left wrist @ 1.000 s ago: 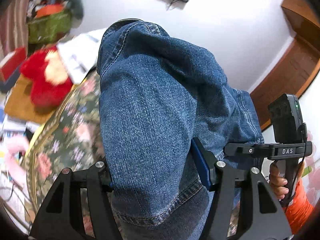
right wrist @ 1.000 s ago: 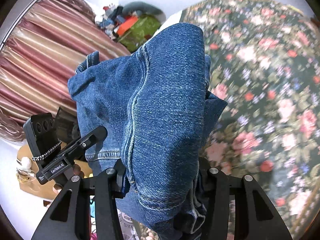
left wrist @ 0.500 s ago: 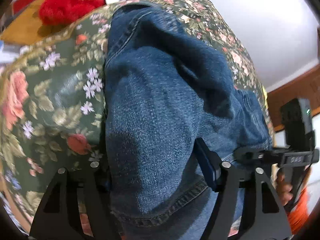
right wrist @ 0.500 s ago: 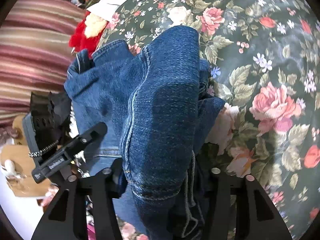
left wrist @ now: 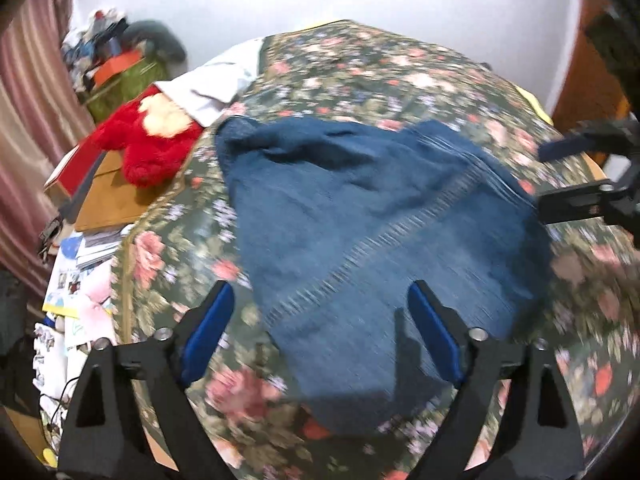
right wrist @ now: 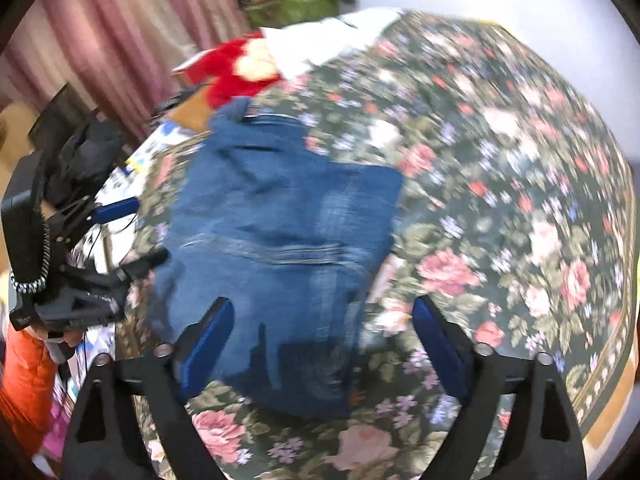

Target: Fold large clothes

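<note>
Floral bedspread (left wrist: pixel 360 64) under folded jeans (left wrist: pixel 372 216), both grippers' jaws wide apart.

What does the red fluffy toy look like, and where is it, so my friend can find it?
Start at the big flowery bedspread with the blue jeans lying on it. Look past the jeans to the bed's far left edge, next to the white cloth. The toy is the only bright red, furry thing there, with a pale yellow patch on it.
</note>
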{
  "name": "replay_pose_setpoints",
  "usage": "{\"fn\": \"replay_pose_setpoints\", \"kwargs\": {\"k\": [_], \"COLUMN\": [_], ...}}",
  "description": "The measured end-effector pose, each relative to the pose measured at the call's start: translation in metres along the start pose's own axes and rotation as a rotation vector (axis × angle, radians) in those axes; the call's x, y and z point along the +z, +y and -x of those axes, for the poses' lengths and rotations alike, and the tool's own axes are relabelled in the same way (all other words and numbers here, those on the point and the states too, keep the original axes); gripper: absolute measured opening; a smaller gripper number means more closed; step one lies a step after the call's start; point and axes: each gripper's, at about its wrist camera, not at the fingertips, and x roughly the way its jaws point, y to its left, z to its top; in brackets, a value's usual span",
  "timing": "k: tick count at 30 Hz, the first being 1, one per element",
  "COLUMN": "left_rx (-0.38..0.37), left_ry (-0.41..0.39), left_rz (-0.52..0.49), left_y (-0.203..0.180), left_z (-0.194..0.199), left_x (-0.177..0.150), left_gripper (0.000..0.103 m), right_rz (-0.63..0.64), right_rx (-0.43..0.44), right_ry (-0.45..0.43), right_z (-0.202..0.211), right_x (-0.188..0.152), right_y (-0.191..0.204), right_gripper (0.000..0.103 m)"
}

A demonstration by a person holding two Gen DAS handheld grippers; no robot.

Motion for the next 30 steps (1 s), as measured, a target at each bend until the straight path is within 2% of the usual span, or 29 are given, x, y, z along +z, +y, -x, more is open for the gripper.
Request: {"fn": "replay_pose_setpoints", "kwargs": {"k": [2, 4, 6, 8, 10, 12, 16, 18, 20, 22, 27, 30], "left_rx": [0.004, 0.023, 0.051, 0.078, 0.056, 0.107, 0.12, 0.149, 0.183, 0.195, 0.19, 0.193], "left_ry": [0.003, 0.036, 0.087, 0.127, 0.145, 0.185, 0.197, 0.19, 0.146, 0.084, -0.049, -0.073], "left_rz": [-0.031, -0.049, -0.06, -0.064, -0.03, -0.014, -0.02, -0.067, -0.1, -0.105, -0.046, 0.029], "left_y": [-0.013, -0.019, -0.018, -0.014, -0.004, 0.003, 0.01, 0.006, 0.003, 0.005, 0.024, 0.043], "left_z": [-0.001, -0.007, -0.019, -0.026, -0.03, -0.035, -0.029, -0.021, -0.011, 0.003, 0.013, -0.007], "left_x": [-0.014, -0.028, -0.045, -0.058, -0.068, -0.073, -0.074, -0.068, -0.059, -0.041, 0.01, 0.045], "left_gripper": [0.094, 0.094, 0.096, 0.103, 0.103, 0.103, 0.103, 0.103, 0.103, 0.103, 0.103, 0.103], "right_rz": [0.049, 0.09, 0.124, 0.151, 0.146, 0.106, -0.022, -0.057, -0.06, -0.079, -0.158, -0.165], "right_rx": [0.009, 0.007, -0.022, -0.057, -0.072, -0.073, -0.037, -0.034, -0.101, -0.08, -0.009, 0.012], "right_ry": [0.016, 0.075, 0.144, 0.188, 0.208, 0.215, 0.2, 0.197, 0.167, 0.125, 0.008, -0.055], "right_z": [-0.007, -0.025, -0.048, -0.063, -0.069, -0.069, -0.049, -0.041, -0.028, -0.013, 0.01, 0.006], "right_x": [-0.007, -0.017, -0.027, -0.038, -0.046, -0.052, -0.056, -0.058, -0.057, -0.051, -0.023, 0.005], "right_y": [0.015, 0.027, 0.032, 0.028, 0.016, -0.005, -0.052, -0.065, -0.075, -0.084, -0.092, -0.087], "right_gripper": [0.095, 0.095, 0.095, 0.095, 0.095, 0.095, 0.095, 0.095, 0.095, 0.095, 0.095, 0.095]}}
